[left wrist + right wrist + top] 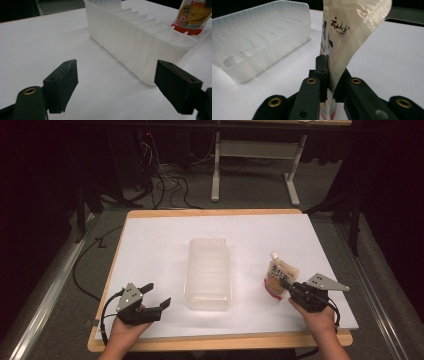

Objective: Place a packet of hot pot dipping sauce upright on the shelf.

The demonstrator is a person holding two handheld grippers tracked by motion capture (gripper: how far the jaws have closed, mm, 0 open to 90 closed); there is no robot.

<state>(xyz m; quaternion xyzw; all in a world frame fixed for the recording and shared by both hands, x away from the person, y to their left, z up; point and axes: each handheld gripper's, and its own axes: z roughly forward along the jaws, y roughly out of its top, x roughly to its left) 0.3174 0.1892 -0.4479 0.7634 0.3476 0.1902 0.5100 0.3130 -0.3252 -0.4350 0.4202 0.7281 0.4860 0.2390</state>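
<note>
On surface, right side: spout pouch (280, 279) lies beside the clear ribbed tray (209, 274), apart from it, spout end pointing away from the person.
Right gripper (289, 287): fingers closed on the near bottom edge of the pouch; right gripper view shows the pouch (344, 42) pinched between the two fingers (321, 72), film curling up and away from them.
Left gripper (156, 296): fingers spread wide, holding nothing, parked low near the tray's near-left corner; left gripper view has the tray wall (130, 42) just ahead between the fingers (62, 82).
Tray: upright, long axis running away from the person, divider ribs across the inside, slots look empty as far as visible.
Surface (155, 245): white sheet over a wood-edged top, otherwise bare.
Done: pouch grasped.
Left: by my read, pouch not yet clear of the surface; lift, carry over the tray, drop into a slot, release.
Progress: early, roughly first step.
Risk: grip is on a thin floppy edge, so the pouch may swing or slip on lift.
</note>
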